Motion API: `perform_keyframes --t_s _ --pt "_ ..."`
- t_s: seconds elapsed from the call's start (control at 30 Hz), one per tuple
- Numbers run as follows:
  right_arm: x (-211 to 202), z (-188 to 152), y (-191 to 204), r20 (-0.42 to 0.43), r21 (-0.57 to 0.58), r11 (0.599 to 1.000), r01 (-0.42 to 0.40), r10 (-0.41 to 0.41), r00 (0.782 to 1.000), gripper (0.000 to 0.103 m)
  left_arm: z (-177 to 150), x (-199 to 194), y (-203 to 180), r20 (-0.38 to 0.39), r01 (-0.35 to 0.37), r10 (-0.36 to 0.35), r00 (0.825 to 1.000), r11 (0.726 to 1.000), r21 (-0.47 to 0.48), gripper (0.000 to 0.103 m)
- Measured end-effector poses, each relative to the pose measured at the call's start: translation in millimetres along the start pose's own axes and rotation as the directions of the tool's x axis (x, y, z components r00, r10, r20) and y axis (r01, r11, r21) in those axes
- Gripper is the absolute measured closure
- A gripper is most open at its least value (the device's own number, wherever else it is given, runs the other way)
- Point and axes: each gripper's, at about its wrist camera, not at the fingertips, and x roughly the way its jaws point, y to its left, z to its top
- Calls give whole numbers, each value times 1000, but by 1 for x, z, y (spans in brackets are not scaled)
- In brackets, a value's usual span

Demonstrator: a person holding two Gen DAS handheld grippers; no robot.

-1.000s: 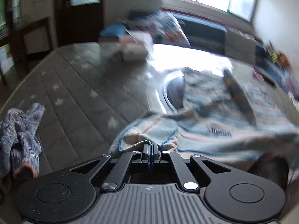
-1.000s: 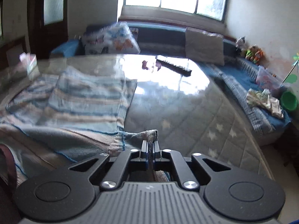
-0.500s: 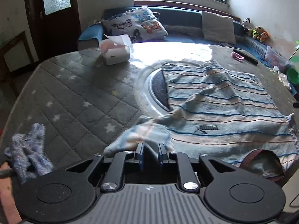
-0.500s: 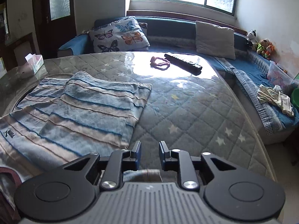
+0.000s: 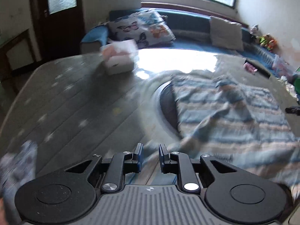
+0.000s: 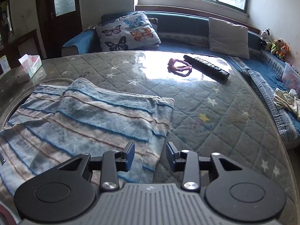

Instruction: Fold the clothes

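only right wrist shows remote (image 6: 206, 67), scrunchie (image 6: 179, 67).

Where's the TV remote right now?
In the right wrist view, the remote lies on the far right of the quilted table, just right of the pink hair tie, well beyond the striped towel.

Quilted star-print table (image 6: 215, 112) bearing striped towel (image 6: 97, 116), remote (image 6: 206, 65), pink scrunchie (image 6: 179, 67), probably tissue box (image 6: 30, 65).

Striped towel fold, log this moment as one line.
stage: fold laid | striped towel: folded over, released | left gripper: open, empty | right gripper: jaws just opening, empty
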Motion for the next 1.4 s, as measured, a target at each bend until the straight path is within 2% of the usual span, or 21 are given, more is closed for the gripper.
perform_keyframes --t_s 0.3,0.4,0.63,0.83,0.93,0.97,1.07,1.17,1.23,1.27,1.3,1.4 --pt "43 21 -4 -13 38 999 25 -25 1000 56 69 100 -36 50 79 -79 996 997 7 81" --pt "56 29 -7 -10 50 998 31 -30 999 53 86 127 -46 59 83 -84 995 996 28 77" --pt "74 41 -15 -2 73 997 35 -35 999 48 104 177 -54 44 33 -35 998 998 52 76" --pt "85 45 -21 -1 80 997 24 -24 1000 46 106 193 -50 53 18 -20 998 999 37 76" --pt "90 46 -21 -1 82 997 15 -15 1000 46 107 195 -51 69 20 -23 997 999 51 79" --pt "91 47 -21 1 83 996 19 -19 1000 46 107 196 -52 73 22 -26 997 998 56 87" --pt "93 49 -21 5 90 995 33 -33 999 46 106 196 -53 92 16 -23 996 997 78 99" --pt "97 51 -22 -4 100 995 32 -31 999 47 106 192 -53 113 2 -12 994 996 87 102" --pt "97 53 -20 -6 97 995 21 -20 1000 64 107 186 -52 133 -14 2 991 996 89 102" --pt "97 55 -19 -5 96 995 10 -9 1000 86 108 183 -50 145 -20 7 989 996 88 102" --pt "97 57 -18 -6 97 995 7 -7 1000 95 110 178 -48 156 -29 15 988 996 88 102" --pt "96 70 -10 31 77 997 6 -8 999 97 116 164 -39 193 -53 35 980 995 90 102"
